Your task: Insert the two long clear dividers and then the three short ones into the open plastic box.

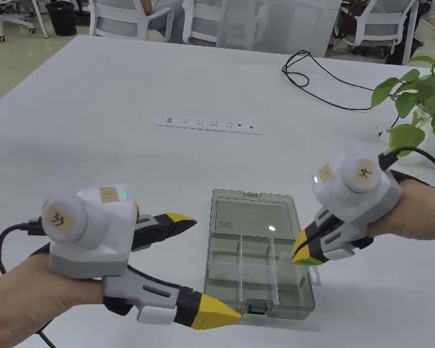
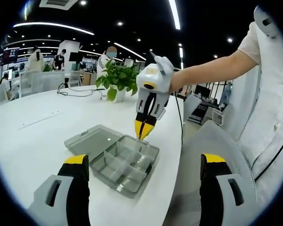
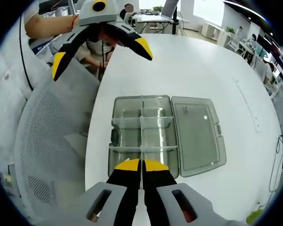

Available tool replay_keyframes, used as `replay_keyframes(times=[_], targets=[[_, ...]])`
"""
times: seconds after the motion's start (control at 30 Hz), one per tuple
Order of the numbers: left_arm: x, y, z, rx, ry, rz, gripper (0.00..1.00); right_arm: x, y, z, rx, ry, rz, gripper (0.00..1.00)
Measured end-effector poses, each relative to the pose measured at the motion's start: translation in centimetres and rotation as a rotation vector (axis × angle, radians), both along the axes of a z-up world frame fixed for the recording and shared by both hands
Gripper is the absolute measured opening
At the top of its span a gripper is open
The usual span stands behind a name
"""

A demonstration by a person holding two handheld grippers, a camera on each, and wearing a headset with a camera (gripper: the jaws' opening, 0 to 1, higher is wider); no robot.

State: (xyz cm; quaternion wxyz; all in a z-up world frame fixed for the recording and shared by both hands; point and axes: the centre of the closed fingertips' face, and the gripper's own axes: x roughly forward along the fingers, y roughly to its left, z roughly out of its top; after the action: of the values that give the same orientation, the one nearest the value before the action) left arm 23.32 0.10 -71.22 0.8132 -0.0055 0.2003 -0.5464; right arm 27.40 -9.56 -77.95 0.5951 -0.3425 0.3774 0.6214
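On the white surface (image 1: 130, 159) the open plastic box (image 1: 225, 267) lies between the tools, lid (image 1: 250, 214) folded away from the person; the right tool (image 1: 301, 255), jaws pressed together with the tips at the box's right rim, is nearer than the wide-open, empty left tool (image 1: 210, 267); whether the right tool grips anything cannot be told.

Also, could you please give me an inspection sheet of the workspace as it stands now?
Surface: white table.
Job's things: open plastic box, lid lying flat; fitted dividers standing inside.
Clutter: power strip beyond the box.
Grippers: left gripper open, beside the box; right gripper shut on what looks like a clear divider at the box's right edge.
Cables: black cable looped on the table; a lead on each gripper.
Surroundings: plant, chairs.
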Motion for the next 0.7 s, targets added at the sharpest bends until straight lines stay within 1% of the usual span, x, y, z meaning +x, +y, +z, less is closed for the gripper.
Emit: replay_keyframes(times=[0.23,0.3,0.37,0.4,0.47,0.6,0.7], targets=[[-0.07,-0.16,0.04,-0.006,0.001,0.0,1.0,-0.03,0.05,0.02,0.017,-0.005,0.002,0.03],[-0.11,-0.23,0.05,-0.006,0.0,-0.002,1.0,-0.11,0.07,-0.1,0.025,-0.013,0.009,0.03],[-0.17,-0.31,0.09,-0.01,0.002,-0.002,1.0,-0.15,-0.01,-0.3,0.02,-0.015,0.006,0.03],[-0.17,-0.32,0.07,-0.01,0.002,-0.002,1.0,-0.18,-0.01,-0.36,0.023,-0.018,0.014,0.03],[-0.18,-0.32,0.07,-0.01,0.002,-0.002,1.0,-0.05,0.0,-0.48,0.028,-0.014,0.004,0.03],[-0.2,-0.32,0.1,-0.014,0.004,0.0,1.0,-0.16,0.07,-0.72,0.026,-0.033,0.031,0.03],[-0.19,-0.32,0.12,-0.017,0.005,0.002,1.0,-0.14,0.08,-0.86,0.026,-0.031,0.027,0.03]])
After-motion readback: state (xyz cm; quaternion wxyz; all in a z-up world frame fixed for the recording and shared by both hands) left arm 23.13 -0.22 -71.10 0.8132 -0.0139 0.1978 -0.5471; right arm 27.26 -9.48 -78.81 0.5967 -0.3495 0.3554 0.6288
